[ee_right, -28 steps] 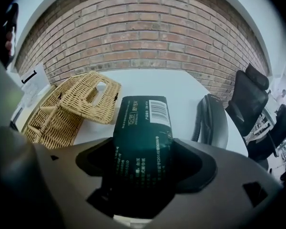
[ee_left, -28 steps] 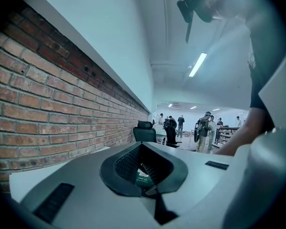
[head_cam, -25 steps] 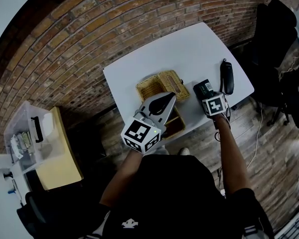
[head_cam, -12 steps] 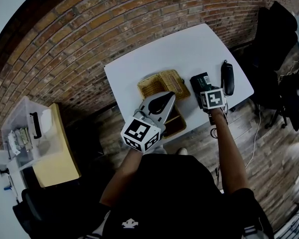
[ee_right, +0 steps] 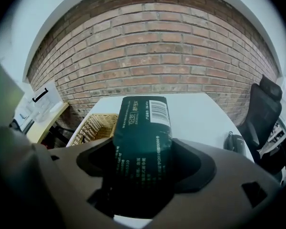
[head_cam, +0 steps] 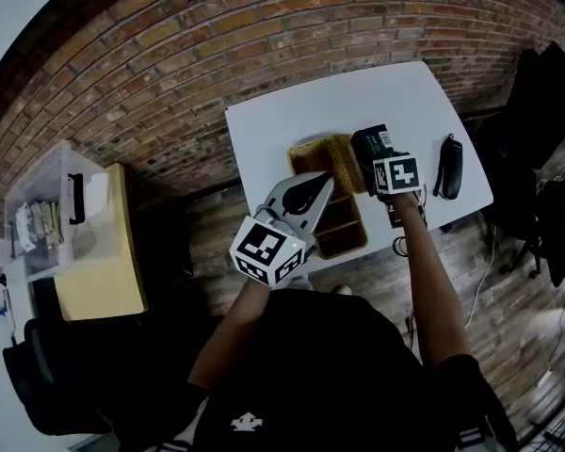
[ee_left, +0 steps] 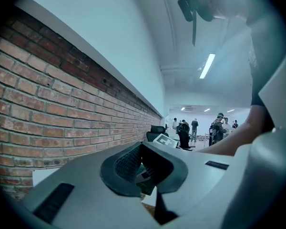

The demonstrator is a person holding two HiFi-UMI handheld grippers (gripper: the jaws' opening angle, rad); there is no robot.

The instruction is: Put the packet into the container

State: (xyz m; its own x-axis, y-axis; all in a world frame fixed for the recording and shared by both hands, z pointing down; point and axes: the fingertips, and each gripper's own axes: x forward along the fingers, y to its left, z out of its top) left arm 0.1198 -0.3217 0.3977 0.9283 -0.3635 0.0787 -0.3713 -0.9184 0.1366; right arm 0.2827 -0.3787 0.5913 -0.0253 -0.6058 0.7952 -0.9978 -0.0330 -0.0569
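A dark green packet [head_cam: 369,144] [ee_right: 144,128] with a barcode stands between the jaws of my right gripper [head_cam: 377,160] [ee_right: 145,165], which is shut on it. The packet hangs above the right edge of the wicker basket [head_cam: 306,147] [ee_right: 97,128], a container with several compartments on the white table [head_cam: 292,116]. My left gripper [head_cam: 313,188] [ee_left: 143,168] is held level over the basket's near left part, its jaws shut with nothing in them. Much of the basket's middle is hidden behind it.
A black oblong case [head_cam: 449,166] [ee_right: 234,142] lies on the table to the right of the basket. A brick wall runs behind the table. A clear plastic box [head_cam: 47,215] sits on a cabinet at the far left, and a black office chair [head_cam: 546,92] at the right.
My right gripper has carried the packet up and to the left, from the table right of the basket to the basket's right edge. The left gripper has shifted slightly over the basket.
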